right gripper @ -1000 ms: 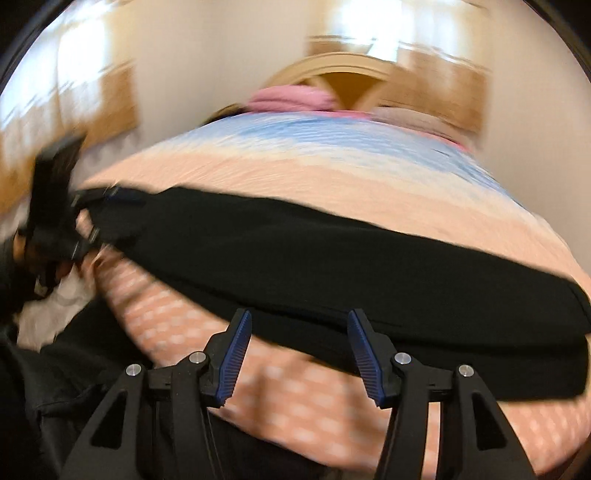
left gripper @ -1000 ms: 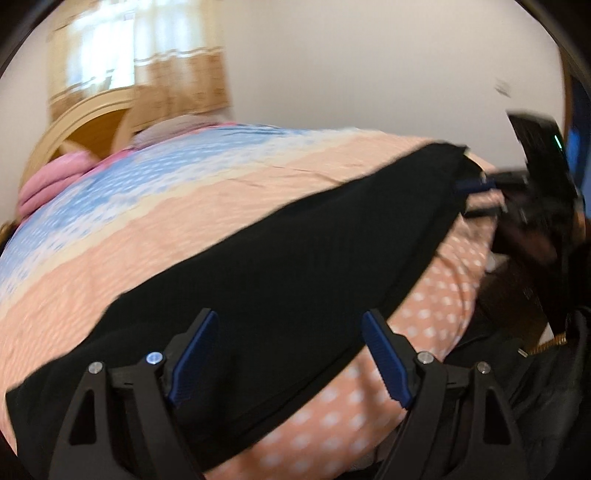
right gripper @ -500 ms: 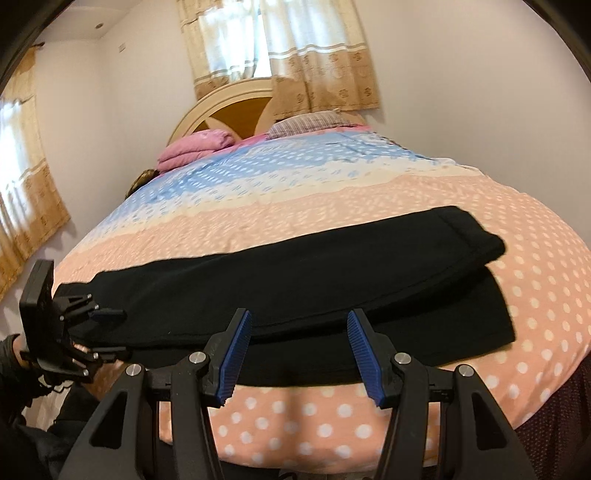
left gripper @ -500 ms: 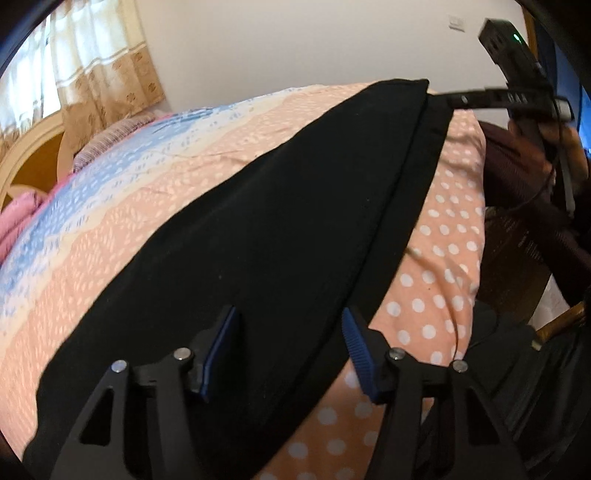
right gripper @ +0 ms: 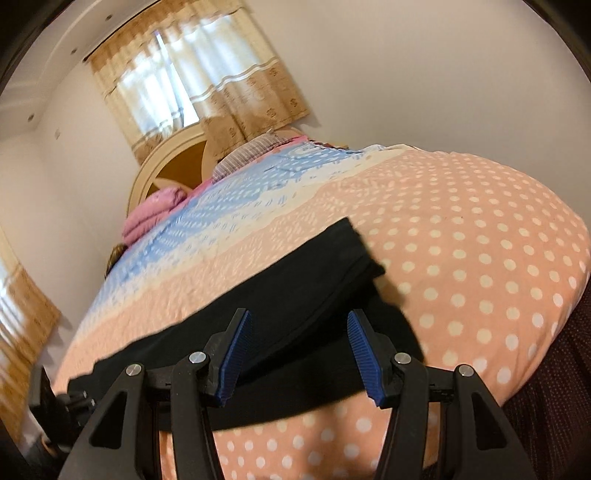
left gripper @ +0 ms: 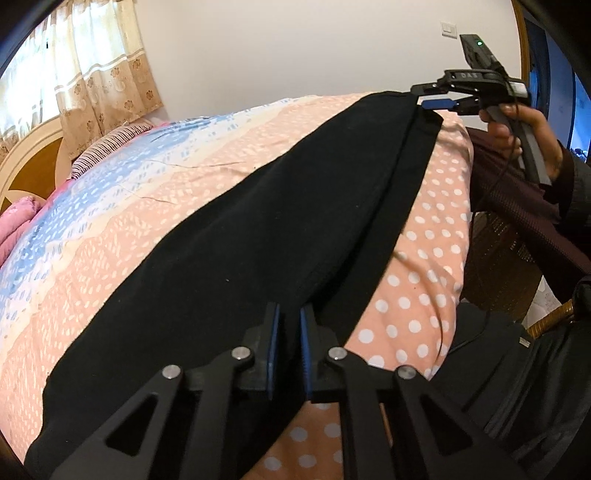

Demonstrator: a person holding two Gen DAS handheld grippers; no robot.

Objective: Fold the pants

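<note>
Since the black pants (left gripper: 258, 236) look soft and limp on the bed (left gripper: 436, 229), left gripper (left gripper: 291, 332) pinches their near edge while right gripper (right gripper: 299, 332) hovers half-wide, empty, over the far end.

A bed (right gripper: 480, 229) fills the room, its cover (left gripper: 110, 229) banded peach with white dots, cream and blue. At its head stand an arched cream headboard (right gripper: 162, 166), a striped pillow (right gripper: 251, 151) and a folded pink blanket (right gripper: 151, 214). Daylight comes through patterned beige curtains (right gripper: 207, 92). The walls (left gripper: 295, 48) are plain white, with a light switch (left gripper: 449, 28).
</note>
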